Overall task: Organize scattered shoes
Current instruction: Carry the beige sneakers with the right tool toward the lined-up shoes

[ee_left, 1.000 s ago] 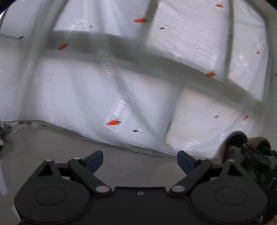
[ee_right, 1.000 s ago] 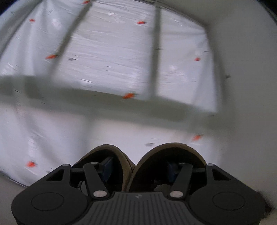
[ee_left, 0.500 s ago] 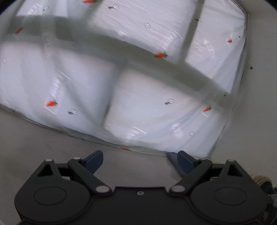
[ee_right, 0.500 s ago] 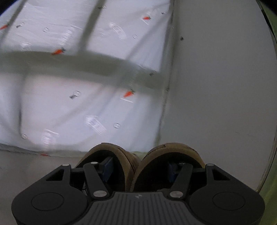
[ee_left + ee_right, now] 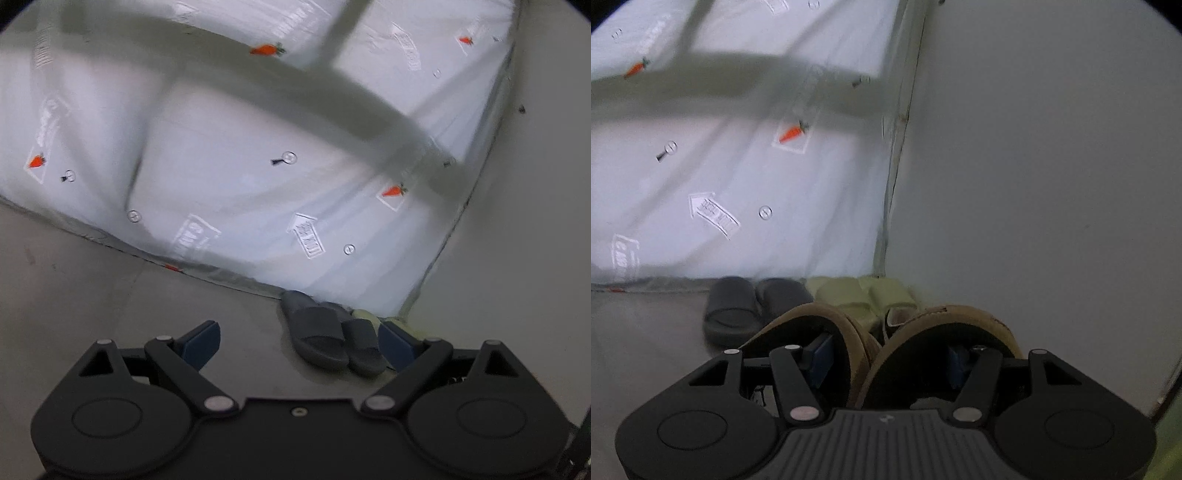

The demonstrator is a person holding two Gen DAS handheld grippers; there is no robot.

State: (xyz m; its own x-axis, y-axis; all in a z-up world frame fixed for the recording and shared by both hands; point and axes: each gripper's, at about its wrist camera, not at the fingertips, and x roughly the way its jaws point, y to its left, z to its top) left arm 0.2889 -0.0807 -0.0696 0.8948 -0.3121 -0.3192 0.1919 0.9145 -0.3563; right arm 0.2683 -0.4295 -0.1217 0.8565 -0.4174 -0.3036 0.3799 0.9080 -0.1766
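My right gripper [image 5: 886,363] is shut on a pair of brown shoes [image 5: 938,354], one finger inside each shoe, pressing their inner walls together. The pair hangs above the floor, toes forward. Beyond it, a pair of dark grey slides [image 5: 746,306] and a pair of pale green slides [image 5: 864,295] stand side by side against the sheeted wall, in the corner. In the left wrist view my left gripper [image 5: 299,341] is open and empty, low over the floor, with the dark grey slides [image 5: 328,338] just ahead of its right finger and a bit of the green slides [image 5: 364,315] behind them.
A white plastic sheet [image 5: 240,155] printed with carrots covers the far wall down to the floor. A plain white wall [image 5: 1052,166] meets it at the corner on the right. Grey floor [image 5: 92,295] stretches to the left of the slides.
Both views have swung right and down toward the corner. The grey and green slides have come into sight. The brown shoes stay held in the right gripper; the left stays open.
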